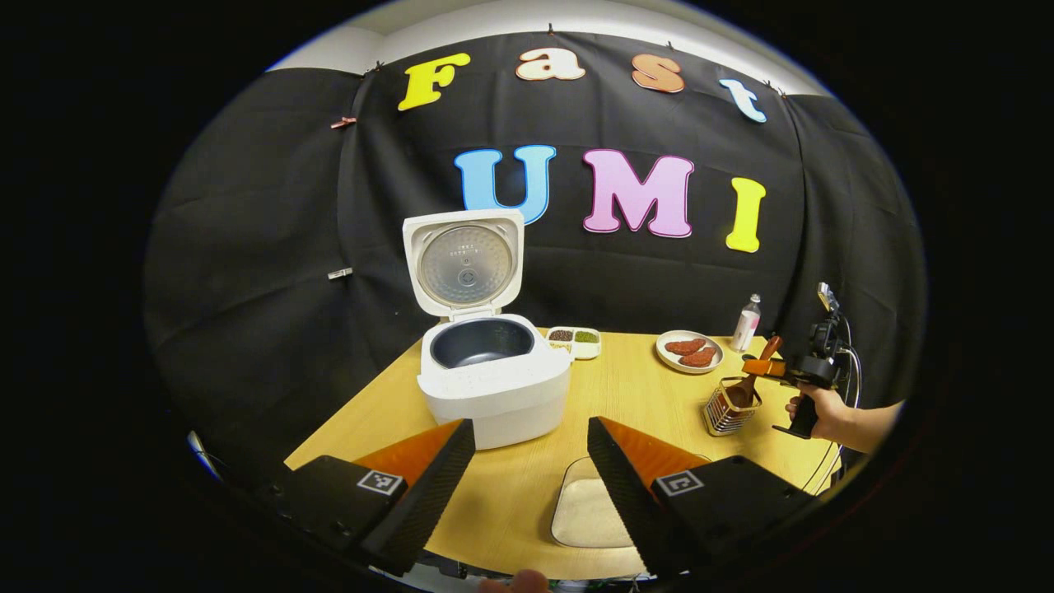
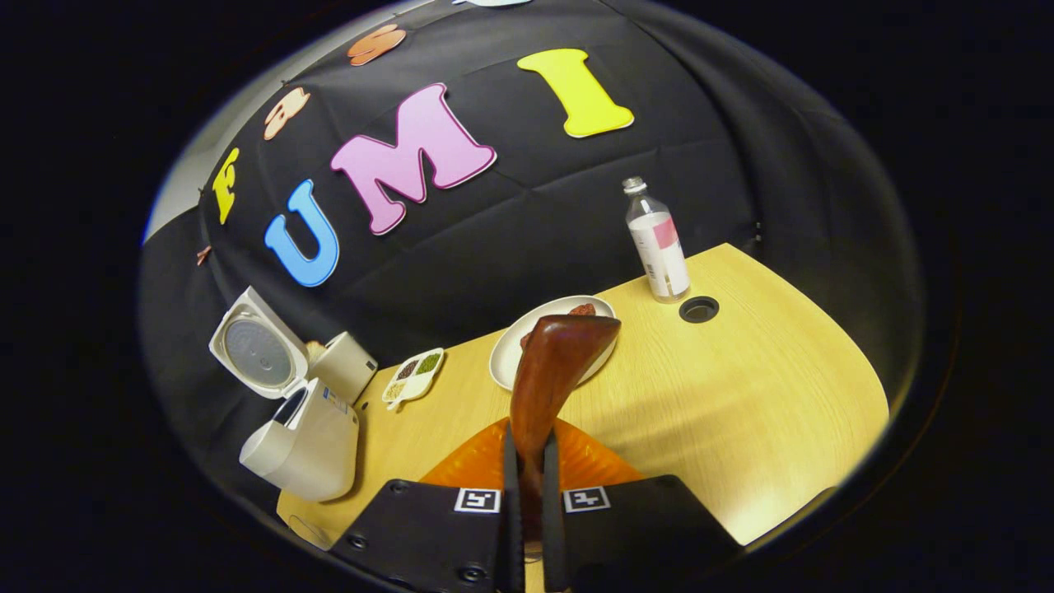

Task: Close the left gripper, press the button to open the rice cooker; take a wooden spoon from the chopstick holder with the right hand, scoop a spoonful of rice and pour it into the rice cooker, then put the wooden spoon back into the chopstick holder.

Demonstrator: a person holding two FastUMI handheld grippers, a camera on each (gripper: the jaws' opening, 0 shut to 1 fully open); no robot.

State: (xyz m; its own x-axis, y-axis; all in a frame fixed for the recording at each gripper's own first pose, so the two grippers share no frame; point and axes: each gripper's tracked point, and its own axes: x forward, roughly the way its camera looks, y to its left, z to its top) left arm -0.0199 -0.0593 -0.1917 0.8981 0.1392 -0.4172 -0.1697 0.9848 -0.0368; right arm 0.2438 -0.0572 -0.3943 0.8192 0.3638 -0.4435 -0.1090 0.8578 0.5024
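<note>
One wooden spoon (image 2: 550, 371), apparently one bottle (image 2: 657, 243)

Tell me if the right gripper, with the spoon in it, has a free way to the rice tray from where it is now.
Probably yes. The right gripper, clamped on the wooden spoon, is over the chopstick holder; only bare table lies between it and the rice tray.

Left gripper view sits low at the table's (image 1: 626, 387) near edge, facing the back wall, rice cooker (image 1: 492, 375) fairly close. Right gripper view is tilted, looking across from the right side. Both catch the cooker, plate (image 2: 515, 350) and bottle (image 2: 657, 243).
</note>
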